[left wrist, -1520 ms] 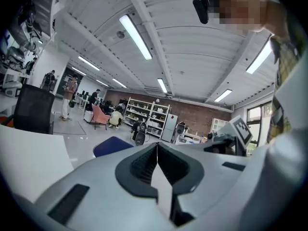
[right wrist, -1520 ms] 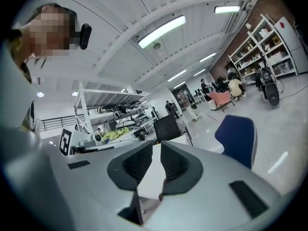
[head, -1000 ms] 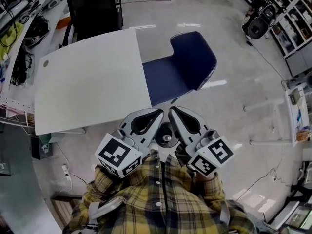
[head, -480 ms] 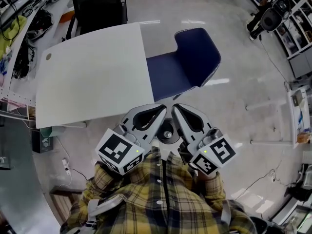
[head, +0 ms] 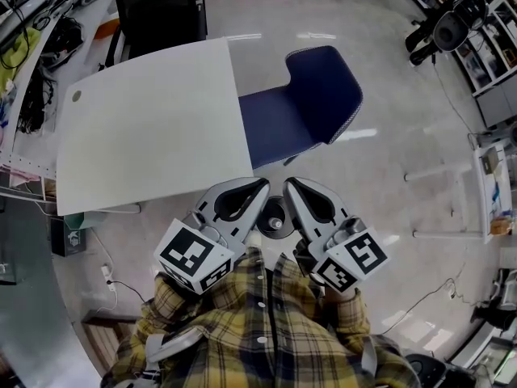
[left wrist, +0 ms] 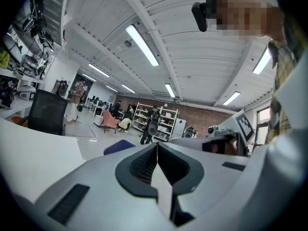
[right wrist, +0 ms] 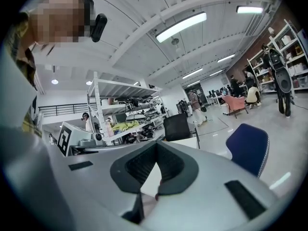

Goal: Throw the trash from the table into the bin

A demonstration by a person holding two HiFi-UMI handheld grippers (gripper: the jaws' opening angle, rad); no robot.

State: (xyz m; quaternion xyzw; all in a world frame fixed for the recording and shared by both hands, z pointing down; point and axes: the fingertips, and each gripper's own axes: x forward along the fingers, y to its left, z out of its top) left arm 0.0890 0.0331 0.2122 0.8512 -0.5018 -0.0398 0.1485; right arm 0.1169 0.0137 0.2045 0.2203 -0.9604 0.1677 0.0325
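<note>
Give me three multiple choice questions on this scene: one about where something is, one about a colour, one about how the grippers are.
1. In the head view, where is the blue chair relative to the white table?
A. On top of it
B. At its right edge
C. At its left edge

2. What colour is the person's shirt?
A. Plain red
B. Plain white
C. Yellow plaid

3. How do the left gripper and right gripper stand?
A. Both shut, nothing between the jaws
B. Both wide open
C. Left shut on a cup

Answers:
1. B: the seat sits against the table's right side.
2. C: yellow and dark checks fill the bottom of the head view.
3. A: each gripper view shows its jaws together and empty.
</note>
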